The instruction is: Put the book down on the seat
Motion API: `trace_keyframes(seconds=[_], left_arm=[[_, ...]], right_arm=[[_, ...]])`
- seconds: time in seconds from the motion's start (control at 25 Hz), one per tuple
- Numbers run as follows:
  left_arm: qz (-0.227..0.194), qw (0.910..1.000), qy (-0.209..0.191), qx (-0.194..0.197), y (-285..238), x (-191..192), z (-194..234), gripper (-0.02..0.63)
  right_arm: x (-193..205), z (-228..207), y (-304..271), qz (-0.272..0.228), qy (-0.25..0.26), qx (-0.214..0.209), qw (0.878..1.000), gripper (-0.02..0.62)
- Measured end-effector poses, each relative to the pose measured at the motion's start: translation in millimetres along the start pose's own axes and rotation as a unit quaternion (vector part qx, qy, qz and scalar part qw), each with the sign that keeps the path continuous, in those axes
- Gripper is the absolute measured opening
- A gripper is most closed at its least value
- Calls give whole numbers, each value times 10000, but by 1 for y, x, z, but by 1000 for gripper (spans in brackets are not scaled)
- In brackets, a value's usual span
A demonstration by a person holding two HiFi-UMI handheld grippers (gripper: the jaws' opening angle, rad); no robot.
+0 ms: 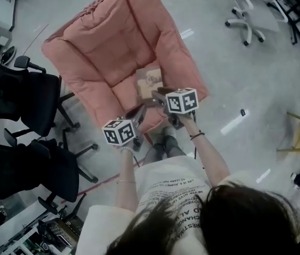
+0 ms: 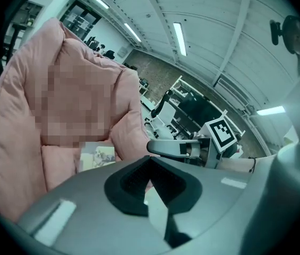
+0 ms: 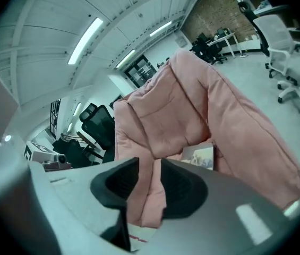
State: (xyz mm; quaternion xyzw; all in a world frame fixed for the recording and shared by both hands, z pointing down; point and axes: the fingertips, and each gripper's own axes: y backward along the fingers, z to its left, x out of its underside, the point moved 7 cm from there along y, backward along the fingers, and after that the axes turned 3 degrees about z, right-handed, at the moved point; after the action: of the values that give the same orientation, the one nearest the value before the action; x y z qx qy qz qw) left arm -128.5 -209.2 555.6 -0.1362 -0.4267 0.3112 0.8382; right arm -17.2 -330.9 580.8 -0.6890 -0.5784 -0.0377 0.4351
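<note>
Head view: book [image 1: 151, 80] lies on seat [image 1: 127, 92] beyond closed left tongs [image 1: 140, 110] and half-open, empty right tongs [image 1: 157, 93].

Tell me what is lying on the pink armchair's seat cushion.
A book rests on the seat cushion of the pink armchair, toward its back. Nothing else shows there; what lies beneath the book is covered.

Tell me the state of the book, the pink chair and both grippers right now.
Book: closed, lying cover up on the seat, held by neither gripper.
Pink chair: standing upright, with the book on its seat.
Left gripper: jaws together, empty.
Right gripper: jaws apart, nothing between them.
</note>
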Motion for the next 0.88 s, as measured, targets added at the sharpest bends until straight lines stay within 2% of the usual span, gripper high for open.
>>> trace_keyframes(seconds=[0.2, 0.4, 0.56, 0.72, 0.88], left_arm=[[220, 9990, -380, 62, 1, 1, -17, -3], [-132, 9977, -623, 221, 12, -8, -42, -3], [-404, 9947, -896, 316, 22, -17, -58, -3], [-410, 9911, -1220, 332, 26, -25, -66, -3], [-484, 9899, -1277, 385, 29, -32, -69, -3]], right_arm=[[0, 18, 21, -199, 190, -59, 9996, 105], [-7, 38, 46, -427, 362, -138, 9983, 68], [-17, 51, 60, -533, 589, -159, 9967, 7], [-22, 60, 72, -647, 734, -167, 9951, 3], [-24, 66, 76, -707, 808, -208, 9940, 3]])
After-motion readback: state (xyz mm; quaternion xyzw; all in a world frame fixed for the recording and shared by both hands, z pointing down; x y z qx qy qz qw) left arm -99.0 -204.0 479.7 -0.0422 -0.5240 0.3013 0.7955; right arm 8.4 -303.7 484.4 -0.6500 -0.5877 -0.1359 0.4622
